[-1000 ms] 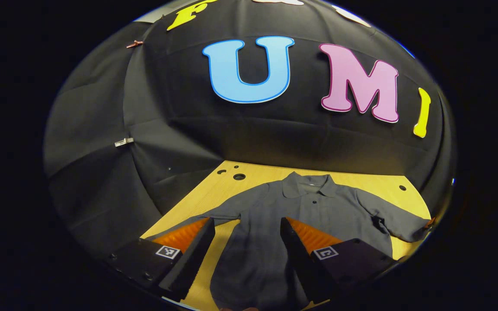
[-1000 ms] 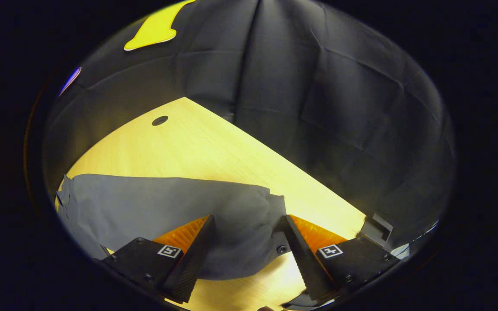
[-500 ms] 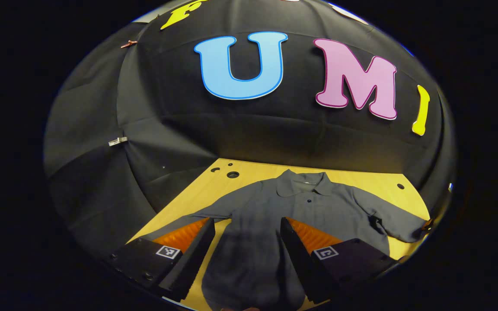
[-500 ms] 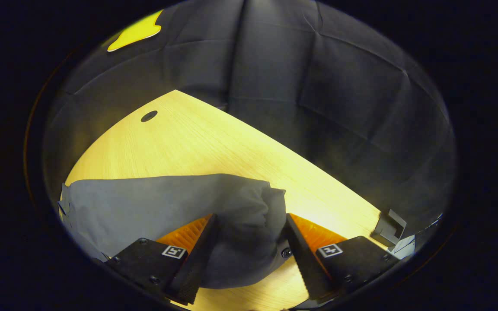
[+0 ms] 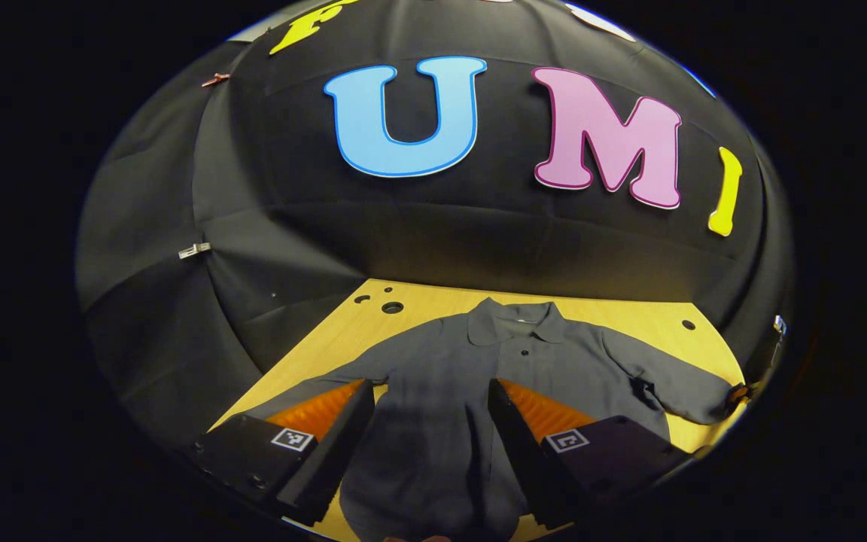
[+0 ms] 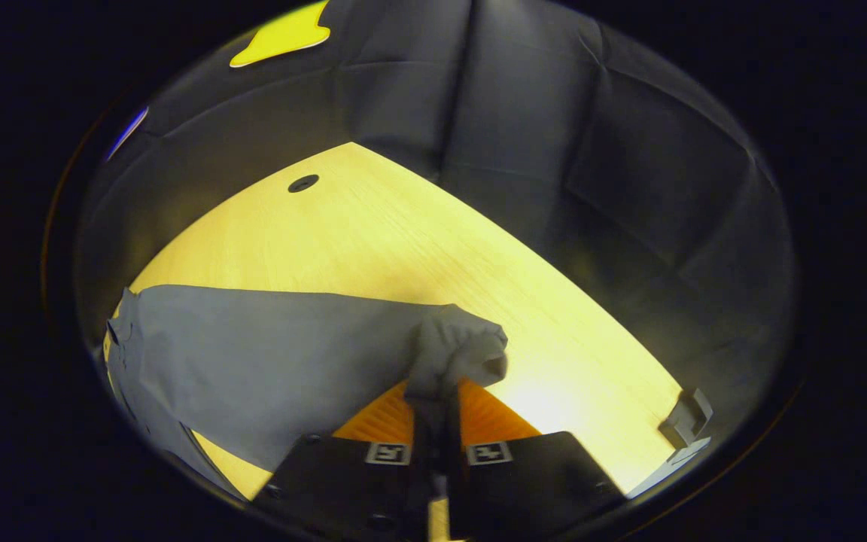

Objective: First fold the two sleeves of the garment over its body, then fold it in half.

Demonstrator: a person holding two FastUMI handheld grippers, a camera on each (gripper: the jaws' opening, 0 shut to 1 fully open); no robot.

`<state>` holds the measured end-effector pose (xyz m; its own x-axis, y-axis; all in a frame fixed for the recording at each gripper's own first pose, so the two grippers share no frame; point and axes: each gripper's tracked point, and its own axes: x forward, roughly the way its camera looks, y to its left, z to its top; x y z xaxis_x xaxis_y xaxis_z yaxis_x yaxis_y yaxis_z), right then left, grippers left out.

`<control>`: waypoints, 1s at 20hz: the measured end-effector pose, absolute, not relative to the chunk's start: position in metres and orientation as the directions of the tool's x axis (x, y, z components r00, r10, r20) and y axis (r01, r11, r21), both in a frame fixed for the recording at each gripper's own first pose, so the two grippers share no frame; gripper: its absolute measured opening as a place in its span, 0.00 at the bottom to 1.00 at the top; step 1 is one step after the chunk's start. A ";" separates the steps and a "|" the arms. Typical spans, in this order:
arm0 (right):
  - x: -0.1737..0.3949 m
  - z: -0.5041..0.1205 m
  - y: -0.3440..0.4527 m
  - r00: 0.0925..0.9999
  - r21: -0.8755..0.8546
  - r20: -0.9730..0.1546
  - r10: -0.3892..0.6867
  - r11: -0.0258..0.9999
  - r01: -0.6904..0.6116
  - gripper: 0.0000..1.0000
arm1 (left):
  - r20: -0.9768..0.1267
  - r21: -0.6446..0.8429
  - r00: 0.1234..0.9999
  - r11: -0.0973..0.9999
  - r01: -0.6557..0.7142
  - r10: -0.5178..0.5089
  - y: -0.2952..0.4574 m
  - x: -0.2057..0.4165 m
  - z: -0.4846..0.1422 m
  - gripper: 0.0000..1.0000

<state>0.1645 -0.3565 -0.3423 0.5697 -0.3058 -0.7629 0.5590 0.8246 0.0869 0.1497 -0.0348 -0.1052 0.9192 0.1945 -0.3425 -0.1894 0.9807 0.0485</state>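
Note:
A grey collared shirt [image 5: 479,369] lies spread on the wooden table [image 5: 629,316], collar toward the far wall, both sleeves out to the sides. My left gripper [image 5: 426,410] hovers open over the shirt's lower body, cloth showing between its fingers. In the right gripper view, the shirt's sleeve [image 6: 275,354] stretches across the table [image 6: 373,233]. My right gripper [image 6: 439,395] is shut on the bunched sleeve cuff [image 6: 460,350], which puckers up just above the fingertips. In the left gripper view that sleeve end [image 5: 712,399] lies at the far right edge.
Black cloth walls close in the table on the far and side edges. Small round holes [image 5: 392,307] mark the tabletop near the back left, with another hole [image 6: 303,183] in the right gripper view. A small grey bracket [image 6: 685,414] sits at the table's right edge.
My right gripper has closed on the sleeve cuff, which was lying between open fingers before. The left gripper has drifted slightly and stays open.

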 end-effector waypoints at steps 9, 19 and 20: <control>0.167 -0.326 -0.330 0.596 0.097 -0.763 -0.250 0.868 0.487 0.08 | -0.340 0.018 0.915 0.974 -0.225 0.218 -0.018 0.135 -0.108 0.96; 0.206 -0.245 -0.258 0.730 0.030 -0.663 -0.167 0.968 0.249 0.08 | -0.338 -0.003 0.904 0.960 -0.281 0.263 0.008 0.117 -0.112 0.96; 0.213 -0.235 -0.247 0.744 0.033 -0.651 -0.153 0.973 0.229 0.08 | -0.337 -0.007 0.900 0.956 -0.294 0.275 0.014 0.113 -0.112 0.96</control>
<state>0.2130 -0.2472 -0.2353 0.7439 -0.1526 -0.6506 0.2288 0.9729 0.0333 0.1129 0.0140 -0.1116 0.9005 0.2748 -0.3370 -0.2944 0.9556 -0.0074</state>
